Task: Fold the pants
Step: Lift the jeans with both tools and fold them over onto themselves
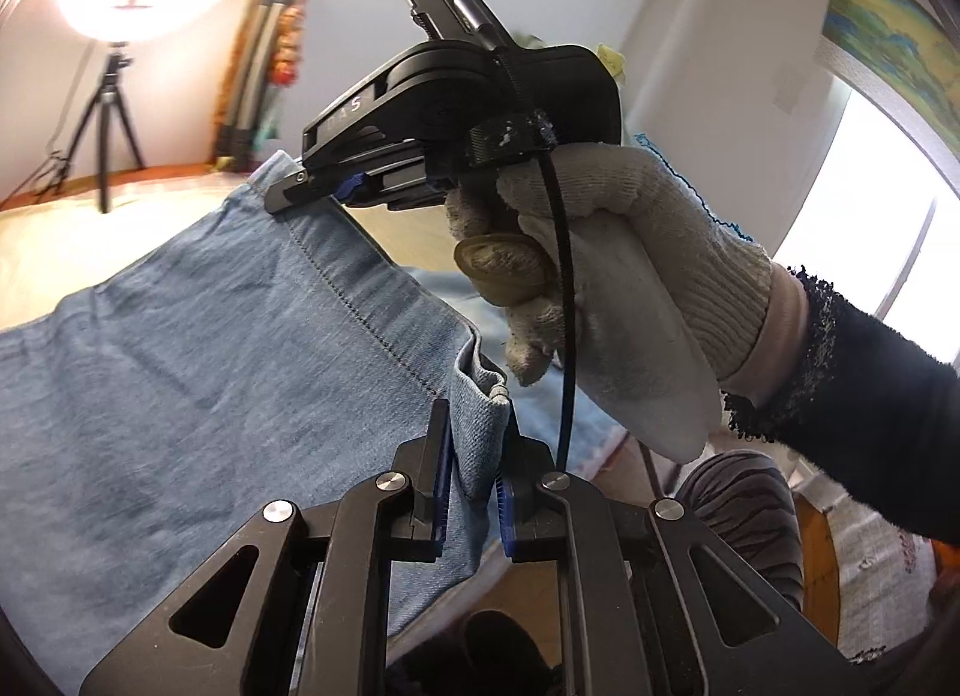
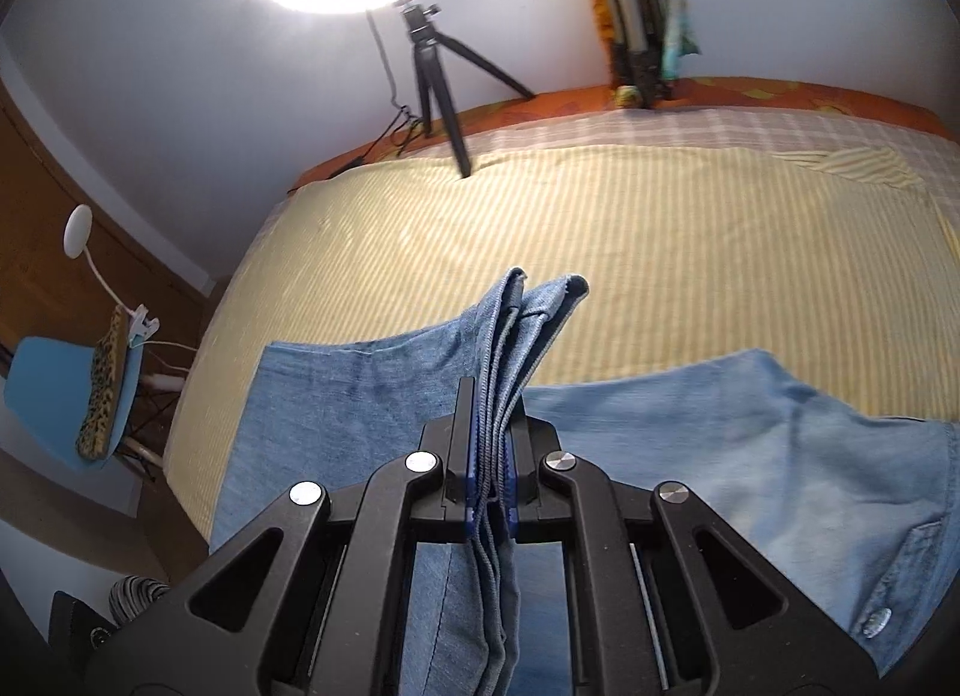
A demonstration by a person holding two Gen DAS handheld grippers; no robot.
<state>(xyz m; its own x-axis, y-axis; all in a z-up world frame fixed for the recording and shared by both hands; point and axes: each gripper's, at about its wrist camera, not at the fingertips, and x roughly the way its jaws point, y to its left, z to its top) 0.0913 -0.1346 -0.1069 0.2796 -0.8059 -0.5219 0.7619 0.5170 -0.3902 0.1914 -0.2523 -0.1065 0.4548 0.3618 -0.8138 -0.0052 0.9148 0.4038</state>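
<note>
Light blue denim pants (image 2: 372,396) lie partly on a bed with a yellow striped sheet (image 2: 660,228); the waist with a metal button (image 2: 877,621) shows at the lower right. My right gripper (image 2: 492,426) is shut on several stacked layers of the leg hem, which stick up past its tips. In the left wrist view my left gripper (image 1: 474,444) is shut on another corner of the pants (image 1: 210,348), and the fabric hangs stretched to the left. Ahead there, a gloved hand (image 1: 630,288) holds the right gripper (image 1: 312,186), which pinches the far corner of the same cloth.
A ring light on a tripod (image 2: 432,84) stands at the bed's far edge, with a cable beside it. A blue chair (image 2: 66,396) carrying a leopard-print item sits left of the bed. Colourful things lean against the far wall (image 2: 648,6). A bright window (image 1: 870,204) is on the right.
</note>
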